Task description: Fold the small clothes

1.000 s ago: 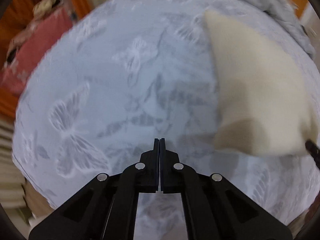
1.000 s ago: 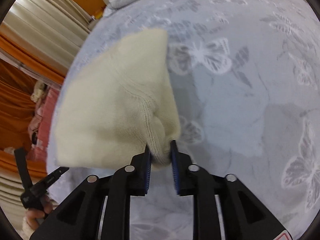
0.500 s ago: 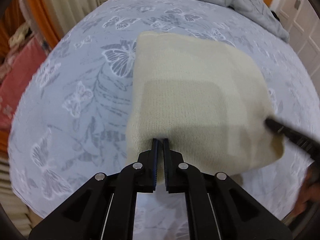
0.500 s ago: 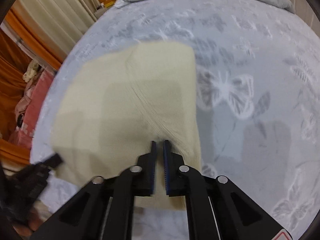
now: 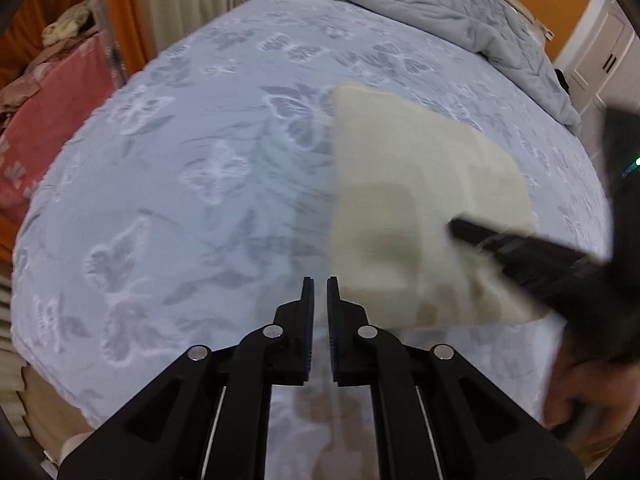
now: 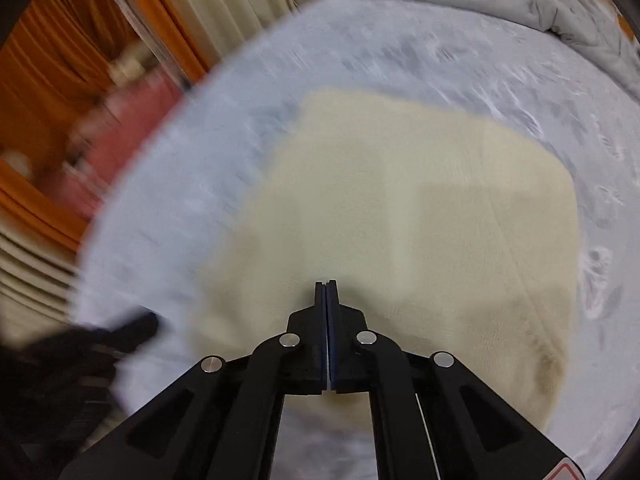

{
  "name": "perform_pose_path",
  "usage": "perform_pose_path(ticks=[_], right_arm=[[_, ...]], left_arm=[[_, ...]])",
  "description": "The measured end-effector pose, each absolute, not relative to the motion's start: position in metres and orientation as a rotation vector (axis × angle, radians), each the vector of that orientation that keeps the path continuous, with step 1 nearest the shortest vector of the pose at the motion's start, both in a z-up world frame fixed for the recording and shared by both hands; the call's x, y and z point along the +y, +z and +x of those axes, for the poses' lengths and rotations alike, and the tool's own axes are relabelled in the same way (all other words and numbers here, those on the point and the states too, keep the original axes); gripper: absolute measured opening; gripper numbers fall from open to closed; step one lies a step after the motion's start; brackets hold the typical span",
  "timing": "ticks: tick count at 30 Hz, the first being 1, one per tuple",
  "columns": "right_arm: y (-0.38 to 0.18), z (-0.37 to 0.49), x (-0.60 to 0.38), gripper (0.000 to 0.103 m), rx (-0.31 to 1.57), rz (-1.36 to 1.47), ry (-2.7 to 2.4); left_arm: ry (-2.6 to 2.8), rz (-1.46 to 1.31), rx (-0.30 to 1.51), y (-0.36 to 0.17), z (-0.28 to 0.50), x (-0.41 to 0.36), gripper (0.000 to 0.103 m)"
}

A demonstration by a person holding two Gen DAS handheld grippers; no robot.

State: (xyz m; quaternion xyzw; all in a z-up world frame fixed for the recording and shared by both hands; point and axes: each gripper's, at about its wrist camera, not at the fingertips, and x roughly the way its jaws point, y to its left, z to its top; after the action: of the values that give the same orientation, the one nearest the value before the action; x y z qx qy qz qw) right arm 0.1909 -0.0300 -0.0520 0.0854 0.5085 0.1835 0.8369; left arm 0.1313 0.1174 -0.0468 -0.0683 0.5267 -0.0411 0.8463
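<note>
Both pairs of jaws were clenched on nothing. On the left gripper a thin slit showed between the black fingers, with only the pale blue butterfly-print bedsheet seen through it. On the right gripper the blue-lined pads met flush; its jaws had just been closing, and no cloth was caught between them.

The cream knitted garment, folded into a rough rectangle, lay flat on the bedsheet. The right gripper's tips pointed at its near edge from above; whether they touched the knit could not be told. In the left wrist view the same garment sat to the right of the left gripper's tips, just beside them, and the right gripper crossed its lower right part as a dark blurred bar, with a hand beneath it at the frame's edge.

A crumpled grey quilt was heaped at the far end of the bed, well apart from the garment. Orange curtains and a red-pink patterned cloth stood off to the left. The right wrist view was smeared by motion blur.
</note>
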Motion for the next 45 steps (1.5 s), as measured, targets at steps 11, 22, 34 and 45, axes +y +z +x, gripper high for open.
perform_pose_path(ticks=[11,22,34,45], right_arm=[[-0.042,0.175,-0.081,0.003,1.047,0.247,0.260],[-0.081,0.157,-0.176,0.000,1.146,0.330,0.014],[-0.056,0.006,-0.160,0.040,1.066,0.322,-0.117],[-0.050,-0.039,-0.147,0.074,1.011,0.278,-0.151]], left_arm=[[-0.131,-0.140,1.097,-0.037,0.118,0.103,0.026],[-0.103,-0.015,1.144,-0.073,0.134,0.055,0.030],[-0.141,0.008,1.052,-0.028,0.046,0.042,0.072],[-0.131,0.053,1.008,-0.029,-0.006,0.031,0.082]])
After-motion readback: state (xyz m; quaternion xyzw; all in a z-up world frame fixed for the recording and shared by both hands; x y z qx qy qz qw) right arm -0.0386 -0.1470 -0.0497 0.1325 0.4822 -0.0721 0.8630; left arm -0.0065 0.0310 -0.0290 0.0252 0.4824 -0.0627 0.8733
